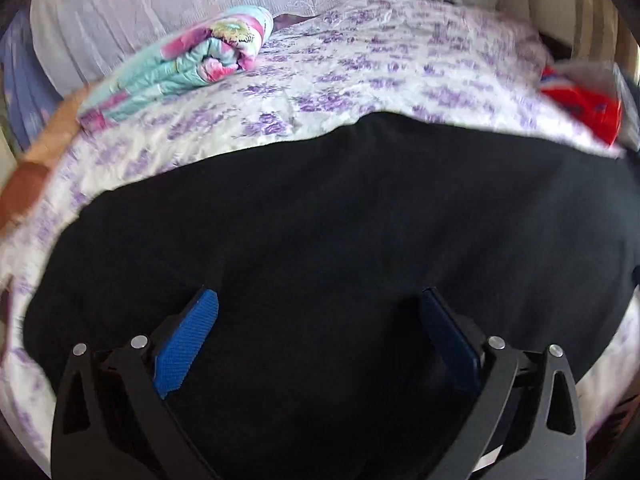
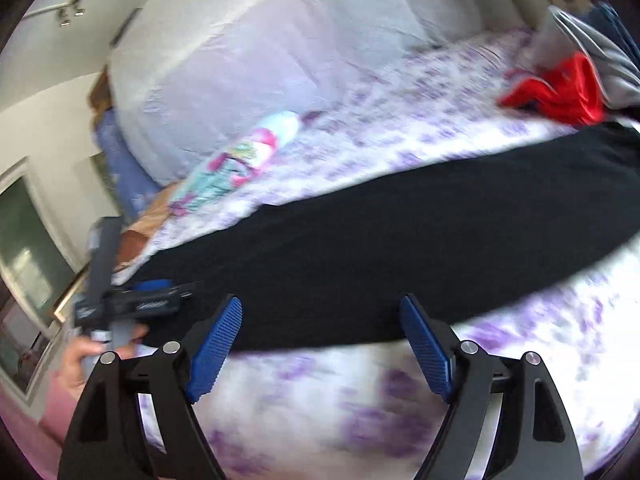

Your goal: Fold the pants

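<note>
Lining up on the pants

Hovering both grippers with jaws apart and empty, I see the black pants (image 1: 320, 240) flat on the bed (image 1: 360, 68), long axis crosswise; left gripper (image 1: 320, 340) is over them (right gripper (image 2: 320, 340) hangs at their near edge).

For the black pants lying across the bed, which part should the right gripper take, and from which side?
Probably the near long edge of the black pants, approached from the bed's front. That edge lies flat on the floral bedsheet, just ahead of the open right gripper, so one finger could slide under it.
</note>
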Tool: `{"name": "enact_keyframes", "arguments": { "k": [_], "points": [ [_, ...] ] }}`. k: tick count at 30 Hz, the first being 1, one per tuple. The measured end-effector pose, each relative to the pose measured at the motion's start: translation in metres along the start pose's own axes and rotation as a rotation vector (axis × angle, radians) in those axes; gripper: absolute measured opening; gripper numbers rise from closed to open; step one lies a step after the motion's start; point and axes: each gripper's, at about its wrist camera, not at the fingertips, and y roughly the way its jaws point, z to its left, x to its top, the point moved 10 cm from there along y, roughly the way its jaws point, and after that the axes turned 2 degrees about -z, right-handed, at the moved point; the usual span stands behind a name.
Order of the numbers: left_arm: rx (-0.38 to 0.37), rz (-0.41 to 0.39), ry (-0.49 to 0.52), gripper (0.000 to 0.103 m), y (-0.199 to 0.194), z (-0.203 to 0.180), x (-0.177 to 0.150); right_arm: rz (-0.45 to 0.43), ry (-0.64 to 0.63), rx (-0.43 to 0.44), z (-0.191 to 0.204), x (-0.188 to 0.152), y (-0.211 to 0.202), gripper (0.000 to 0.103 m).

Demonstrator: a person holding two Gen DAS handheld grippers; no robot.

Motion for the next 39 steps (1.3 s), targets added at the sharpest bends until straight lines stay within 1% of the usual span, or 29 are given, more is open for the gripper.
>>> {"name": "enact_keyframes", "arguments": {
  "k": [2, 4, 6, 7, 8, 9, 11, 13, 14, 15, 16, 17, 18, 20, 21, 23, 24, 26, 28, 29, 30, 31, 32, 33, 35, 36, 37, 38, 39],
  "points": [
    [0.02, 0.009, 0.01, 0.099, -0.004, 0.003, -0.005, 0.004, 0.0, 0.029, -0.005, -0.002, -0.001, 0.082],
    [0.008, 0.008, 0.002, 0.098, -0.012, 0.007, -0.003, 0.022, -0.015, 0.038, -0.005, 0.004, -0.005, 0.082],
    [-0.036, -0.028, 0.006, 0.098, -0.028, -0.004, 0.005, -0.026, 0.012, 0.092, -0.004, 0.022, -0.013, 0.082],
    [-0.071, -0.054, 0.013, 0.098, -0.037, -0.016, 0.011, -0.059, 0.021, 0.123, -0.002, 0.033, -0.016, 0.083],
    [-0.118, -0.088, 0.026, 0.098, -0.046, -0.033, 0.02, -0.072, 0.022, 0.131, -0.003, 0.04, -0.014, 0.084],
    [-0.149, -0.106, 0.033, 0.098, -0.048, -0.042, 0.027, -0.062, 0.016, 0.098, -0.01, 0.045, -0.01, 0.084],
    [-0.226, -0.124, 0.037, 0.098, -0.05, -0.075, 0.036, -0.047, -0.01, -0.005, -0.025, 0.048, -0.004, 0.085],
    [-0.295, -0.081, 0.034, 0.098, -0.04, -0.103, 0.034, -0.007, -0.056, -0.123, -0.045, 0.042, 0.007, 0.086],
    [-0.323, -0.042, 0.04, 0.098, -0.032, -0.116, 0.028, 0.048, -0.071, -0.18, -0.06, 0.032, 0.013, 0.086],
    [-0.333, 0.027, 0.052, 0.098, -0.018, -0.128, 0.015, 0.053, -0.095, -0.166, -0.063, 0.027, 0.012, 0.086],
    [-0.324, 0.061, 0.064, 0.099, -0.01, -0.133, 0.005, 0.029, -0.142, -0.152, -0.062, 0.024, 0.004, 0.086],
    [-0.302, 0.011, 0.092, 0.099, -0.013, -0.132, 0.001, 0.027, -0.183, -0.17, -0.064, 0.02, -0.003, 0.086],
    [-0.293, -0.004, 0.112, 0.099, -0.016, -0.13, -0.001, 0.033, -0.241, -0.204, -0.068, 0.014, -0.011, 0.086],
    [-0.314, -0.002, 0.137, 0.098, -0.024, -0.124, -0.005, 0.048, -0.282, -0.249, -0.079, 0.007, -0.024, 0.087],
    [-0.333, 0.006, 0.134, 0.098, -0.028, -0.119, -0.005, 0.053, -0.252, -0.267, -0.088, 0.008, -0.03, 0.087],
    [-0.379, 0.006, 0.112, 0.098, -0.038, -0.113, 0.004, 0.028, -0.168, -0.24, -0.093, 0.022, -0.041, 0.087],
    [-0.395, -0.015, 0.1, 0.098, -0.045, -0.119, 0.011, -0.009, -0.141, -0.198, -0.088, 0.035, -0.045, 0.087],
    [-0.423, -0.075, 0.082, 0.098, -0.053, -0.13, 0.033, -0.079, -0.135, -0.093, -0.073, 0.064, -0.041, 0.087],
    [-0.435, -0.106, 0.064, 0.098, -0.049, -0.147, 0.052, -0.104, -0.122, -0.049, -0.069, 0.092, -0.024, 0.087],
    [-0.444, -0.103, 0.057, 0.098, -0.047, -0.159, 0.053, -0.098, -0.123, -0.054, -0.071, 0.102, -0.014, 0.087],
    [-0.455, -0.071, 0.05, 0.098, -0.036, -0.171, 0.055, -0.068, -0.125, -0.069, -0.075, 0.112, 0.004, 0.087],
    [-0.471, -0.042, 0.048, 0.098, -0.027, -0.18, 0.055, -0.031, -0.128, -0.08, -0.082, 0.119, 0.018, 0.088],
    [-0.48, 0.01, 0.05, 0.098, -0.013, -0.19, 0.05, 0.012, -0.134, -0.1, -0.09, 0.124, 0.032, 0.088],
    [-0.466, 0.035, 0.056, 0.098, -0.004, -0.192, 0.046, 0.073, -0.141, -0.124, -0.103, 0.127, 0.046, 0.088],
    [-0.439, 0.0, 0.099, 0.098, 0.0, -0.195, 0.044, 0.191, -0.149, -0.167, -0.137, 0.124, 0.061, 0.087],
    [-0.431, -0.019, 0.126, 0.098, -0.002, -0.197, 0.042, 0.229, -0.145, -0.23, -0.168, 0.128, 0.061, 0.087],
    [-0.435, -0.029, 0.135, 0.098, -0.003, -0.197, 0.042, 0.233, -0.122, -0.22, -0.184, 0.129, 0.055, 0.08],
    [-0.442, -0.034, 0.133, 0.098, -0.003, -0.197, 0.042, 0.227, -0.072, -0.141, -0.195, 0.134, 0.046, 0.073],
    [-0.457, -0.034, 0.119, 0.098, -0.003, -0.193, 0.041, 0.211, -0.016, -0.113, -0.212, 0.142, 0.033, 0.073]
  ]
}}
